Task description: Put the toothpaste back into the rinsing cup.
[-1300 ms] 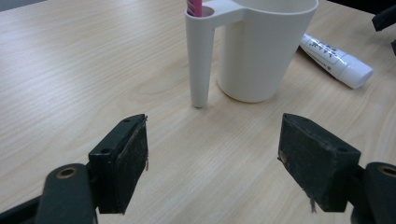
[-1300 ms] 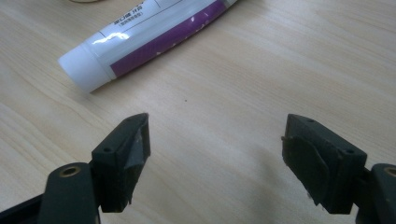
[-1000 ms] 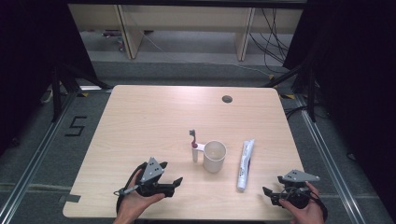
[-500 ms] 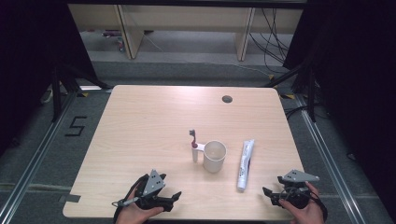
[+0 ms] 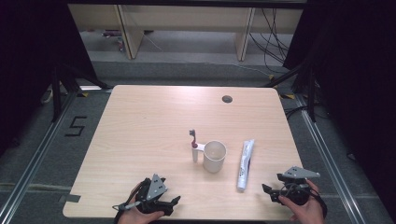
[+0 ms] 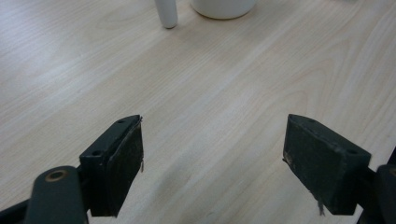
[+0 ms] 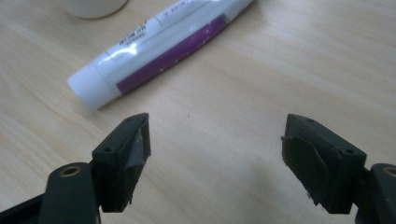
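Note:
A white cup (image 5: 214, 156) stands near the middle of the wooden table (image 5: 154, 126), with a toothbrush (image 5: 194, 145) lying just left of it, its head pointing away. A white and purple toothpaste tube (image 5: 245, 164) lies to the cup's right, cap toward me. My left gripper (image 5: 173, 201) rests at the front edge, open, nothing between its jaws (image 6: 212, 163); the cup's base (image 6: 223, 7) and the toothbrush handle end (image 6: 166, 14) lie ahead. My right gripper (image 5: 266, 191) sits at the front right, open (image 7: 215, 158), empty, the tube (image 7: 159, 44) just ahead.
A round cable hole (image 5: 227, 99) is set in the table's far side. Past the far edge are wooden shelf legs and cables on the floor. A floor marking "5" (image 5: 74, 126) lies to the left.
My left gripper has drawn back toward the table's front edge and sunk a little. The right gripper and the objects have stayed put.

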